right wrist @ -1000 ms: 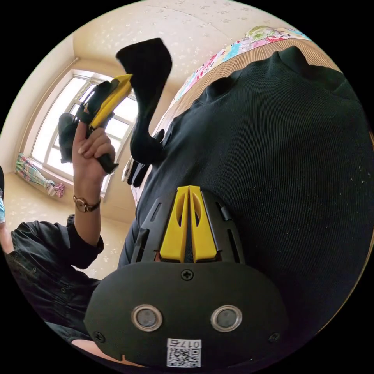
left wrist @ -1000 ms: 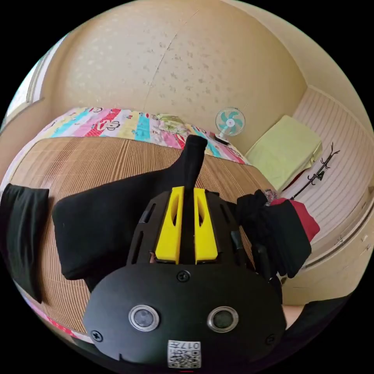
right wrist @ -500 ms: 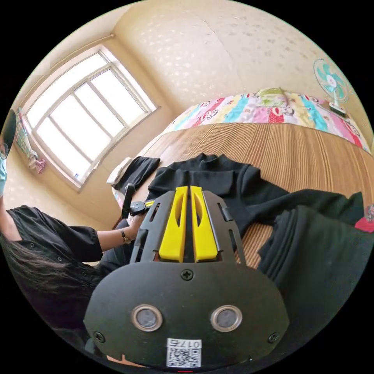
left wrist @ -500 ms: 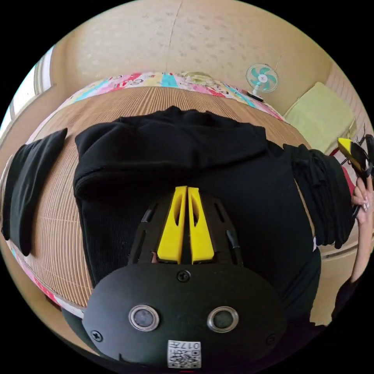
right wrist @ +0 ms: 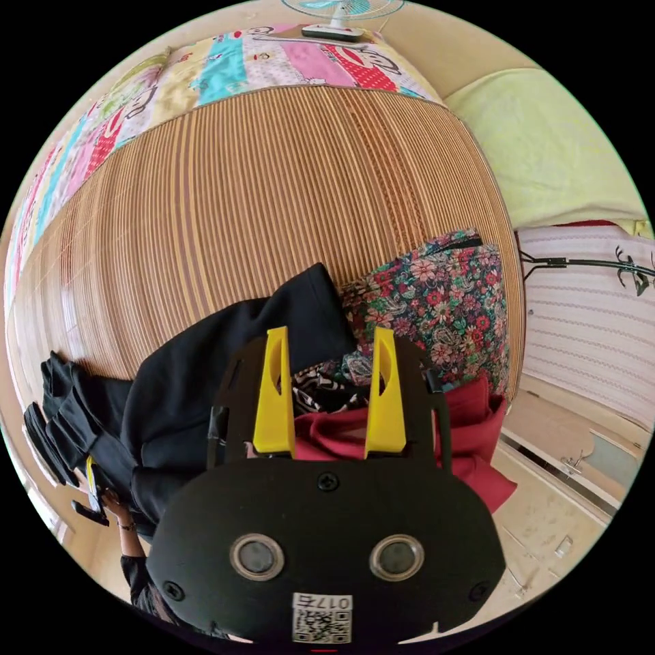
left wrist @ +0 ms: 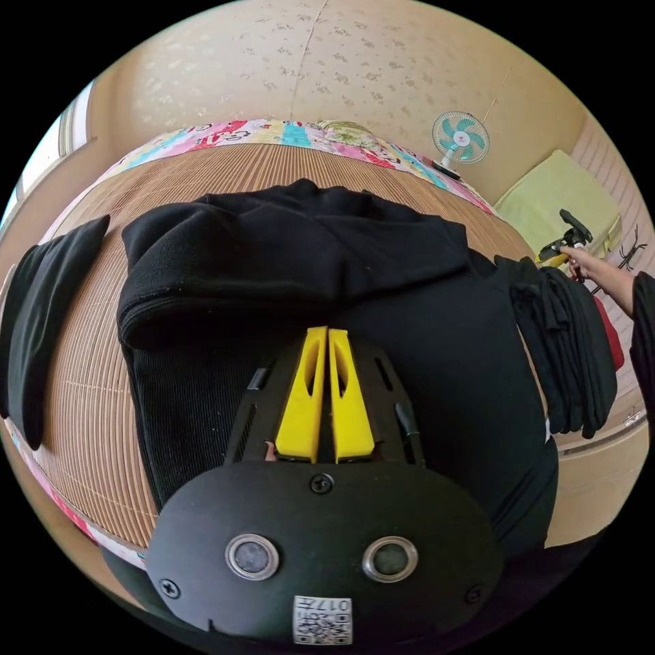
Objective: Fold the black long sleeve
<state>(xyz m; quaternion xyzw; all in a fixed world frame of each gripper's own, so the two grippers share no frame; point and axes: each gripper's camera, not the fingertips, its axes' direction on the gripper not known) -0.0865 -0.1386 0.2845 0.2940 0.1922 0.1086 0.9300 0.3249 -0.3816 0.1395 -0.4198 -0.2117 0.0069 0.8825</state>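
Note:
The black long sleeve (left wrist: 307, 273) lies flat on the bamboo mat (left wrist: 89, 409), with one sleeve folded across its chest. My left gripper (left wrist: 326, 333) hovers over the shirt's middle, its yellow jaws shut with nothing between them. In the left gripper view a hand holds my right gripper (left wrist: 565, 242) beyond the mat's right edge. My right gripper (right wrist: 330, 334) is open above a heap of clothes, with a red garment (right wrist: 471, 437) under its jaws. In the right gripper view the left gripper (right wrist: 92, 486) and its hand sit small at the lower left.
A stack of black clothes (left wrist: 573, 348) lies at the mat's right edge, beside a floral garment (right wrist: 443, 300). A folded black piece (left wrist: 41, 334) rests at the left edge. A fan (left wrist: 459, 138) and a colourful quilt (left wrist: 286, 133) lie beyond the mat.
My left gripper let go of the raised sleeve, which now lies folded across the shirt. My right gripper left the shirt, swung over the clothes heap and opened.

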